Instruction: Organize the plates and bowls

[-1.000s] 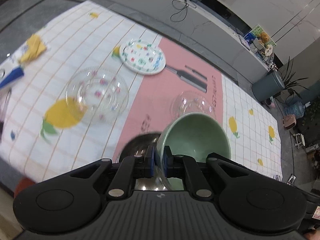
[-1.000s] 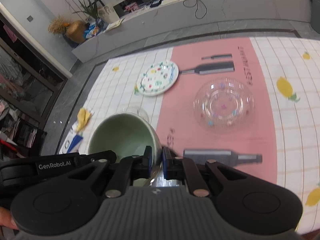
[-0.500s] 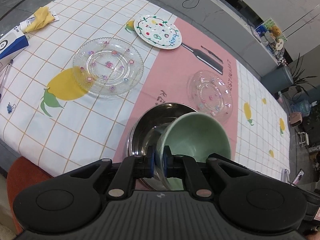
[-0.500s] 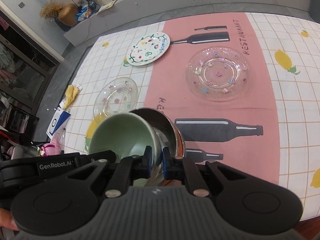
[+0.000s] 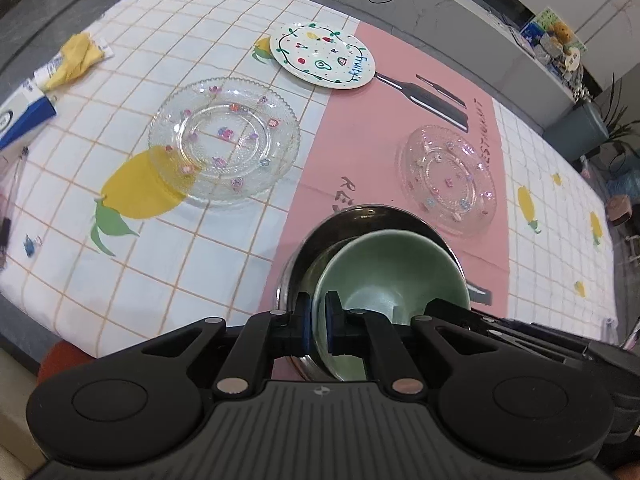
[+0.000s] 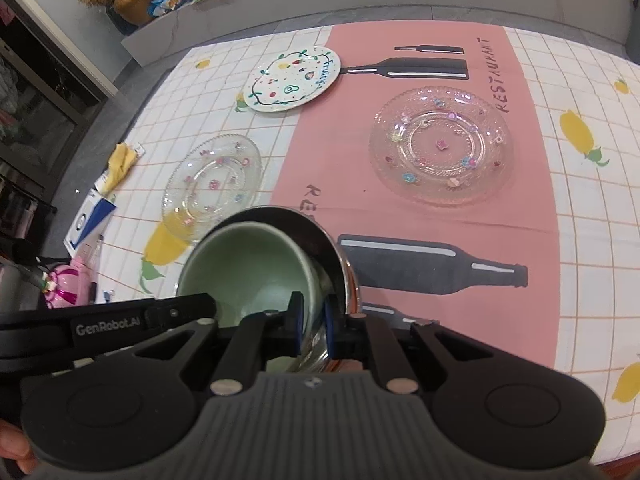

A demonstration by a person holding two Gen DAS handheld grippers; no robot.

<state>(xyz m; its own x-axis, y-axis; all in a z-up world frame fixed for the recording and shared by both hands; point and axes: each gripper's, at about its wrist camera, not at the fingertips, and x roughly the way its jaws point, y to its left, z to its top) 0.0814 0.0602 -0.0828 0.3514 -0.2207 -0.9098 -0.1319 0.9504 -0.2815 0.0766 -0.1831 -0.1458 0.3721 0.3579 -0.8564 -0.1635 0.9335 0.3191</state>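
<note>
Gripping the green bowl (image 5: pixel 390 268) by opposite sides of its rim, both hand-held grippers are clamped narrow on the thin ceramic wall. The left hand-held gripper (image 5: pixel 315 322) pinches the rim on the bowl's left side, one blue pad inside and one outside; the right hand-held gripper (image 6: pixel 310 326) pinches the rim on the bowl's right side in the same way. The green bowl sits tilted inside the steel bowl (image 5: pixel 360 216), which stands on the pink stripe of the tablecloth (image 5: pixel 224 8) near the front edge of the bench; whether the green bowl's base touches the steel is hidden.

Beyond the bowls, a glass plate (image 5: pixel 224 140) with small coloured flowers lies on the checked part of the cloth to the left, partly over a printed lemon. A second glass plate (image 6: pixel 442 144) lies on the pink stripe to the right, apart from the steel bowl. Farther back, a white plate (image 5: pixel 322 56) painted with fruit and a green vine border straddles the edge of the pink stripe. At the far left of the cloth lie a yellow rag (image 5: pixel 74 60) and a blue-and-white box (image 5: pixel 20 120).
</note>
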